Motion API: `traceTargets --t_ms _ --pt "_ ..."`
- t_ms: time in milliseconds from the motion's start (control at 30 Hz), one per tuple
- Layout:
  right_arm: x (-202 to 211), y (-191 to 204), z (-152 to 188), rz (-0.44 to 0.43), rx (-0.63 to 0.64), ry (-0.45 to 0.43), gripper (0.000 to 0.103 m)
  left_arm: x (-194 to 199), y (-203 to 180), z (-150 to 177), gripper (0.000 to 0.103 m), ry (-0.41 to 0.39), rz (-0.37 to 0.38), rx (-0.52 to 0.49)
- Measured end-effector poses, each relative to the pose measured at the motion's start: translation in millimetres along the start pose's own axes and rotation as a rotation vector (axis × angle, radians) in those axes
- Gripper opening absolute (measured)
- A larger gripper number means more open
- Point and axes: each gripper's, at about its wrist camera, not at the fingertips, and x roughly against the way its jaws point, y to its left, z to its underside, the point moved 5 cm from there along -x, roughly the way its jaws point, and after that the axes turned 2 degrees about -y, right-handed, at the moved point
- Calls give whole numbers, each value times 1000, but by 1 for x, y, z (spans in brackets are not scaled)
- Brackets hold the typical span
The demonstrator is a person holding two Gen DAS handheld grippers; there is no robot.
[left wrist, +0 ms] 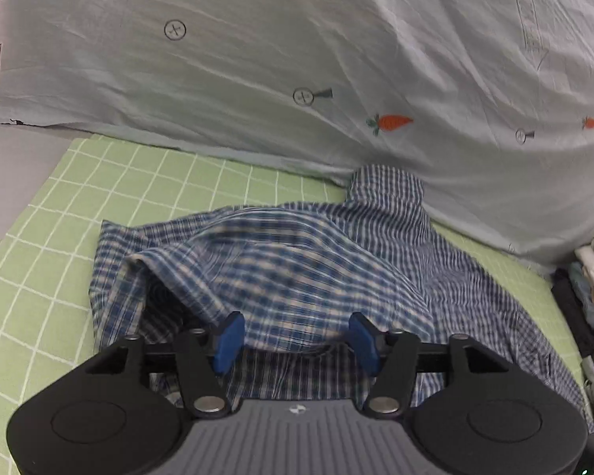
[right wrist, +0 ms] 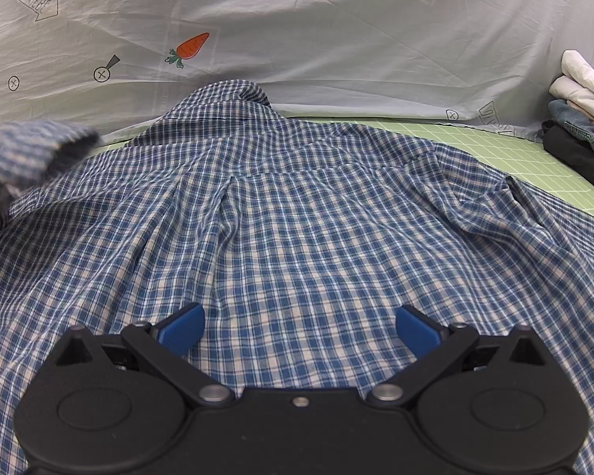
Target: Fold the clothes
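While the plaid shirt point(right wrist: 281, 213) lies back-up across the green checked surface point(left wrist: 51, 213), collar toward its far edge, the left claw point(left wrist: 295, 340) stands parted around a lifted, limp fold and the right claw point(right wrist: 300, 328) hovers wide open; thin, floppy cloth, best pinched at hems or seams.

A green mat point(left wrist: 59, 213) with a white grid lay flat on a grey table point(left wrist: 8, 166). Behind it hung a wrinkled pale sheet point(right wrist: 316, 31) printed with orange carrots point(right wrist: 190, 47), arrows and small crossed circles. At the mat's right edge sat a stack of folded clothes point(right wrist: 578, 118): white on top, denim beneath, black at the bottom.
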Motion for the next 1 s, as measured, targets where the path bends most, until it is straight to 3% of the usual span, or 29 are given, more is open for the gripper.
traceTargets --t_ms 167,367,500,567,667,833,1000 --pt "4 4 -6 20 9 91 103 -12 7 36 76 102 -97 -68" --pt "18 29 -36 -83 50 39 101 -14 24 58 82 152 -188 -145" --pt "18 56 -51 -240 55 45 77 -16 23 61 86 172 -210 -171" --pt "10 62 -51 -279 15 77 68 -18 24 62 90 180 -229 -175" --pt "-1 71 -50 -334 -47 127 45 -20 28 63 97 187 -272 -172" --pt "-15 77 -50 -374 -61 168 43 -22 35 60 103 182 -288 -161" --pt "-8 80 -57 -360 -55 122 44 -25 36 56 103 183 -300 -149"
